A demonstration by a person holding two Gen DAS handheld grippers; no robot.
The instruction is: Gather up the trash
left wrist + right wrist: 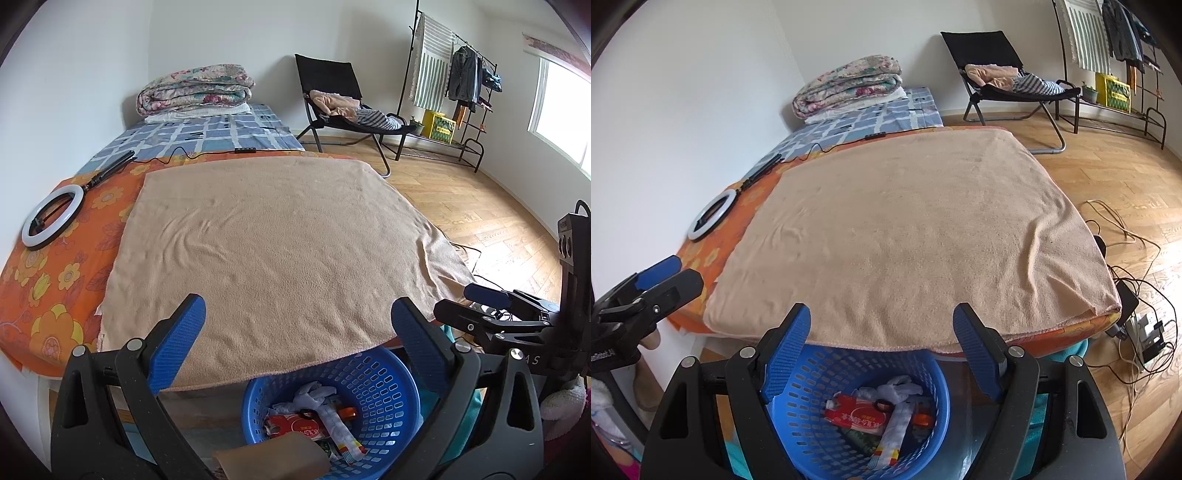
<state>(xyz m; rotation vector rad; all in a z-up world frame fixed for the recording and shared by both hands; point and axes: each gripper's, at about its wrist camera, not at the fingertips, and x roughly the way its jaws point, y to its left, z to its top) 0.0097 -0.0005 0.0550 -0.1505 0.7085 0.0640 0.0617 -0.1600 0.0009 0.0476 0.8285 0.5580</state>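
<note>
A blue plastic basket (384,373) (820,373) stands on the floor below the near edge of the bed. Inside lie a red packet (295,426) (858,413), crumpled white wrappers (314,393) (901,386) and a long white wrapper (892,435); a brown paper piece (273,456) lies across its near rim. My left gripper (297,325) hangs open above the basket, holding nothing. My right gripper (881,325) is open too, also empty, just right of the left one. A tan blanket (269,240) (908,229) on the bed carries no trash.
A ring light (53,216) (711,214) with its cable lies on the orange floral sheet (55,273). A folded quilt (195,88) sits at the bed's far end. A black chair (340,99) with clothes and a clothes rack (458,88) stand beyond. Cables and a power strip (1145,332) lie on the wooden floor.
</note>
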